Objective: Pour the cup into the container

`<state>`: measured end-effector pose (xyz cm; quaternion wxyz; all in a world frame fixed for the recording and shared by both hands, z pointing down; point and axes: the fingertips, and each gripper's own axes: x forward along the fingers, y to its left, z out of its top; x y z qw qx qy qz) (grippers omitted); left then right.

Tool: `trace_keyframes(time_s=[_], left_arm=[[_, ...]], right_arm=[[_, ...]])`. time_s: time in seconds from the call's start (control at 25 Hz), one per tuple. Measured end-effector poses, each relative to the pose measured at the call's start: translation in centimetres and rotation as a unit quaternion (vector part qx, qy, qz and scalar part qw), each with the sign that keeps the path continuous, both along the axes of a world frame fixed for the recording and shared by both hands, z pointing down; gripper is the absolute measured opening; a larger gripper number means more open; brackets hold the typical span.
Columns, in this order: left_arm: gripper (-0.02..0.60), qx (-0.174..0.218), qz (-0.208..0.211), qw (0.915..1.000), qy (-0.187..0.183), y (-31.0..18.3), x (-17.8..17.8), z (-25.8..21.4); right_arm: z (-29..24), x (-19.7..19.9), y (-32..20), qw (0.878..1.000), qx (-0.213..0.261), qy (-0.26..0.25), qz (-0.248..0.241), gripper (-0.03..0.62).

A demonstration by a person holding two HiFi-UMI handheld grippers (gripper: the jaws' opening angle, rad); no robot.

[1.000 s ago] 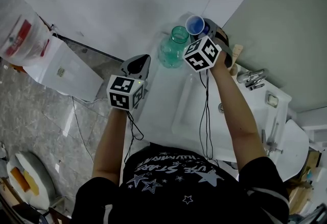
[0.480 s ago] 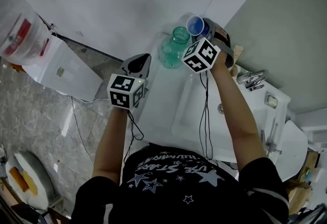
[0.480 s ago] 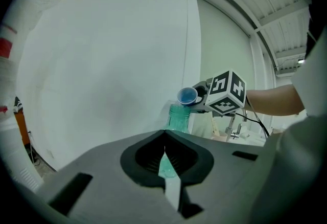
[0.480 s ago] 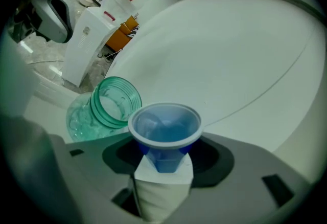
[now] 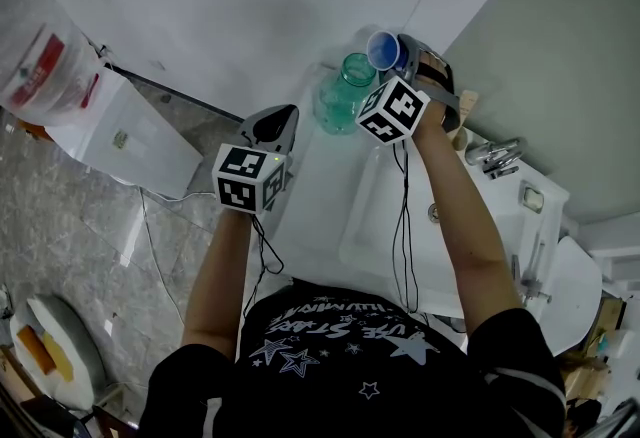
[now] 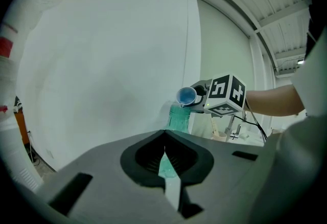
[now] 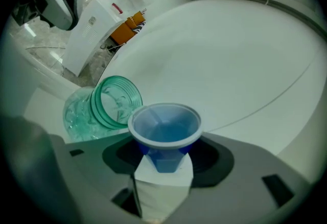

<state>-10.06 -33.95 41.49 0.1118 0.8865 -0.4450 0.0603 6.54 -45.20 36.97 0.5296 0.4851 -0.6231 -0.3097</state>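
R tool [image 7: 162,165] clamps blue cup [image 7: 164,130]; rim just beside green jar [image 7: 97,109] mouth.

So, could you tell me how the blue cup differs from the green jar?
The blue cup is small; the green jar is bigger and see-through. The cup is held tipped in the right gripper; the jar stands upright on the counter. Both are open-mouthed.

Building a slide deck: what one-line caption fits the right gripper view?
Right claw grips a blue cup, its rim close beside the open mouth of a green jar.
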Motion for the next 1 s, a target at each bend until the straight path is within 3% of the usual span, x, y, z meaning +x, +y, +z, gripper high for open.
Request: trace_keyframes(time_s=[0.68, 1.0], left_arm=[[0.011, 0.001, 0.003, 1.0, 0.0, 0.72, -0.26, -0.17], [0.011, 0.001, 0.001, 1.0, 0.0, 0.94, -0.1, -0.14]], right_arm=[[-0.42, 0.1, 0.3, 0.999, 0.023, 0.049, 0.0, 0.258], [-0.37, 0.3, 0.4, 0.999, 0.019, 0.047, -0.001, 0.258]])
